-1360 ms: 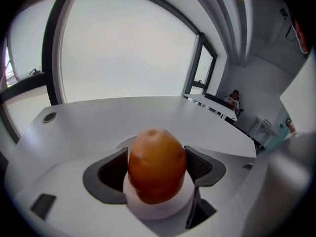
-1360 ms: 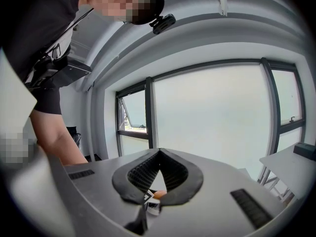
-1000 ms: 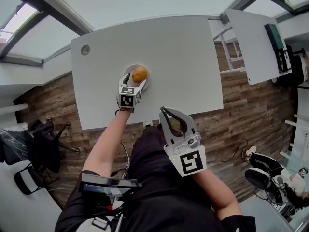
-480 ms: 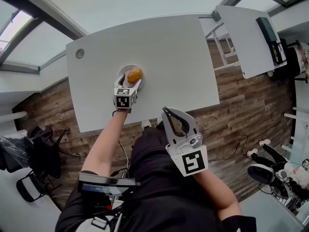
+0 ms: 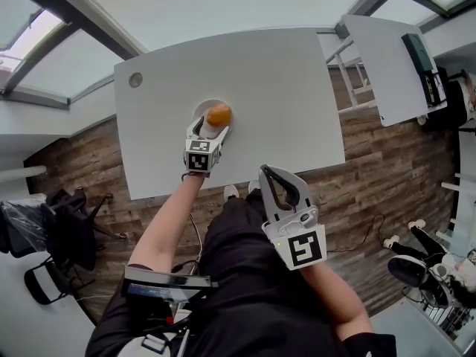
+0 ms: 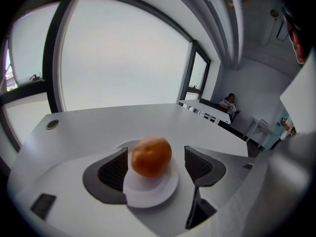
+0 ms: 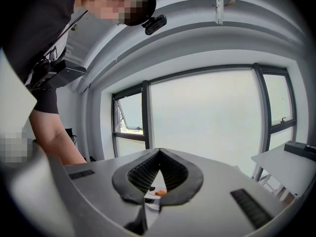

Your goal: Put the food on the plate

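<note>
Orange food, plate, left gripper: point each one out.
orange food (image 6: 151, 156), left gripper view, middle of its front face.
plate (image 6: 148, 194), left gripper view, bare near rim.
left gripper (image 5: 211, 127), head view, midway between its fingertips.

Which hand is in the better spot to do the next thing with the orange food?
Left. Its tool is at the plate, jaws open on either side of the orange food. The right tool is shut and far back from the plate.
</note>
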The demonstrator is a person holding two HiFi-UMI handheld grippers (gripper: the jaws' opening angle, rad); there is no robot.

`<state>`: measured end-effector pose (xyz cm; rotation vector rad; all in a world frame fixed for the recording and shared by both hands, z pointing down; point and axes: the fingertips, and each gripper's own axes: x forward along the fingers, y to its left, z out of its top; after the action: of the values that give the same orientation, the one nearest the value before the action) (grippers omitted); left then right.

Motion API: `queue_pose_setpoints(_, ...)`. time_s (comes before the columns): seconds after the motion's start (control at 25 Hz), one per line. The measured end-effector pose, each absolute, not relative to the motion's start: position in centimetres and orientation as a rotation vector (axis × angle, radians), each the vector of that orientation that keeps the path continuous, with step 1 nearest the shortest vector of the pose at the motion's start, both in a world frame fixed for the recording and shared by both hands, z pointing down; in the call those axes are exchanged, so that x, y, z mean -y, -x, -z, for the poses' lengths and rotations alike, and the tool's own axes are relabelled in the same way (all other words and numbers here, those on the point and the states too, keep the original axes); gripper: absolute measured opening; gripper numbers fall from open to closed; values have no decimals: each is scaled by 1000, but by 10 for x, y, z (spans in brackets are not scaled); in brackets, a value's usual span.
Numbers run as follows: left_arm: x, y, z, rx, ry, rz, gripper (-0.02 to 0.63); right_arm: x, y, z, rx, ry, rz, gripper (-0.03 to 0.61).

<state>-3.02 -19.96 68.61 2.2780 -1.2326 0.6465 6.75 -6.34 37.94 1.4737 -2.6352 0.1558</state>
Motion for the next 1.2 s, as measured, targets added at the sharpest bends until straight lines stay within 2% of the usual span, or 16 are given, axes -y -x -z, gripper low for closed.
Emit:
queue_pose_setpoints(0.48, 184, 43, -661, 1252, -2316, -660, 341, 55, -57, -380, 2648, -1449, -201, -3)
queue_pose_setpoints(1.2, 166, 72, -608, 1419, -2328, -482, 341, 42, -41, -372, 2681, -1447, -184, -3)
